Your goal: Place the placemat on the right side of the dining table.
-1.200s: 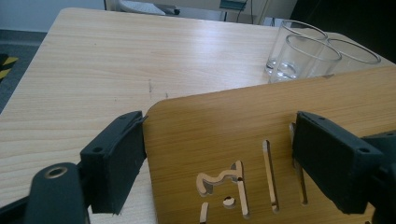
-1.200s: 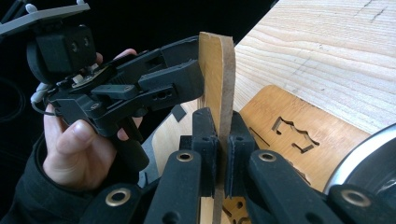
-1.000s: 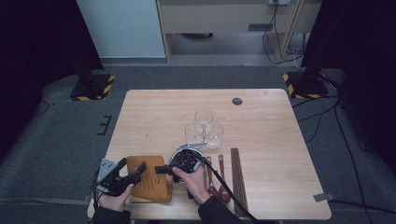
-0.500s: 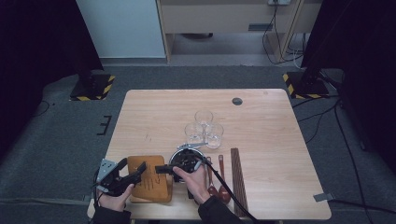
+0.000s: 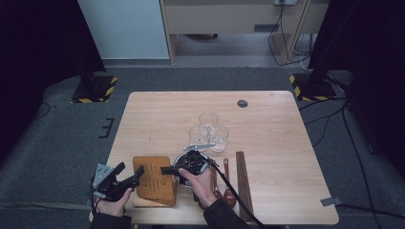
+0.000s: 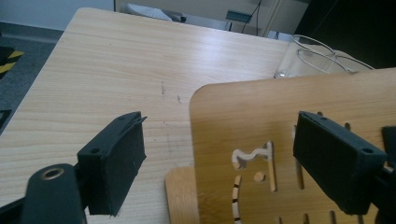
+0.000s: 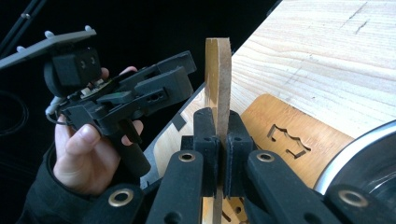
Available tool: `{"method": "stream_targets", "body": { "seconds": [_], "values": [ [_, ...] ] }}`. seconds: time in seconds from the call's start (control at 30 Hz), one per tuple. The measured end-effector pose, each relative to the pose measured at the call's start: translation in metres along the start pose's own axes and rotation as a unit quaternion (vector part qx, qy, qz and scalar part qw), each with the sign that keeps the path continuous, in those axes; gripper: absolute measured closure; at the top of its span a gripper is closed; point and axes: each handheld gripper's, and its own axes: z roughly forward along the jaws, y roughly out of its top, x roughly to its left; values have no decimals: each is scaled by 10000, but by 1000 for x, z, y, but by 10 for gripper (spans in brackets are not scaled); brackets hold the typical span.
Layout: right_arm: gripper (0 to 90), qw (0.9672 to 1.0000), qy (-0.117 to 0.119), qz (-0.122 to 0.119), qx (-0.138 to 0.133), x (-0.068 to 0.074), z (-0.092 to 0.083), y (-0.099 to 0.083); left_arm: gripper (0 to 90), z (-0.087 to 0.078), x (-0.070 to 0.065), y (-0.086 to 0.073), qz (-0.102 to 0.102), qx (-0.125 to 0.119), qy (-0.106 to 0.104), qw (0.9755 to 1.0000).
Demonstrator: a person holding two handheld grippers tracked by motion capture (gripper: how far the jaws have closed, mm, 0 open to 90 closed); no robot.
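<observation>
1. The right gripper (image 7: 217, 140) has its jaws clamped tight on the edge of a thin slotted wooden board (image 5: 154, 172), which lies over a second wooden board (image 5: 152, 199) near the table's front edge; its grain is smooth, its corners rounded.
2. Just left of the slotted wooden board, the left gripper (image 5: 128, 177) has just been opening. Its jaws stand apart and press on nothing, though the left gripper view shows the board's corner between them.
3. Right of that board sits a round metal bowl (image 7: 364, 158) with a shiny rim, touching or nearly touching the board.
4. Further right lie dark wooden spoons (image 5: 227, 188) and a long dark strip (image 5: 244, 183).
5. Beyond the board stand three clear glasses (image 5: 208, 129), clustered together.
6. Past them the pale wood table (image 5: 162, 119) lies bare, apart from a small dark disc (image 5: 242, 103) near its far edge.
</observation>
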Motion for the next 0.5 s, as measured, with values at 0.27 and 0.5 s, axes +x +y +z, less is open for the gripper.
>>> {"method": "stream_targets", "body": {
  "seconds": [0.27,0.5],
  "values": [
    [870,9998,6,-43,-201,1,-8,6,170,-3,9,-1,-130,-37,180,9997],
    [870,9988,-80,-89,-472,2,-22,14,174,-2,12,-3,-157,42,332,9993]
  ]
}}
